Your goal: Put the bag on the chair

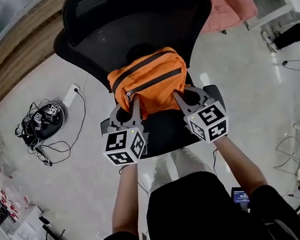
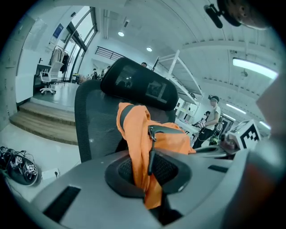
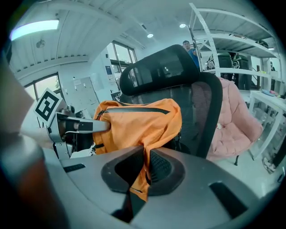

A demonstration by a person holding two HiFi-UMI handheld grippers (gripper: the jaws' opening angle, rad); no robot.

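1. The orange bag (image 1: 148, 82) hangs over the chair's (image 1: 133, 17) seat, before its backrest.
2. The left gripper (image 1: 134, 106) pinches the bag's orange fabric.
3. The right gripper (image 1: 180, 99) clamps another fold.

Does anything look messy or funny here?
Yes. A tangle of black cables sprawls loose over the floor, left of the chair, near a white power strip. The orange bag looks scrunched only because the left hand-held gripper and right hand-held gripper pinch its fabric.
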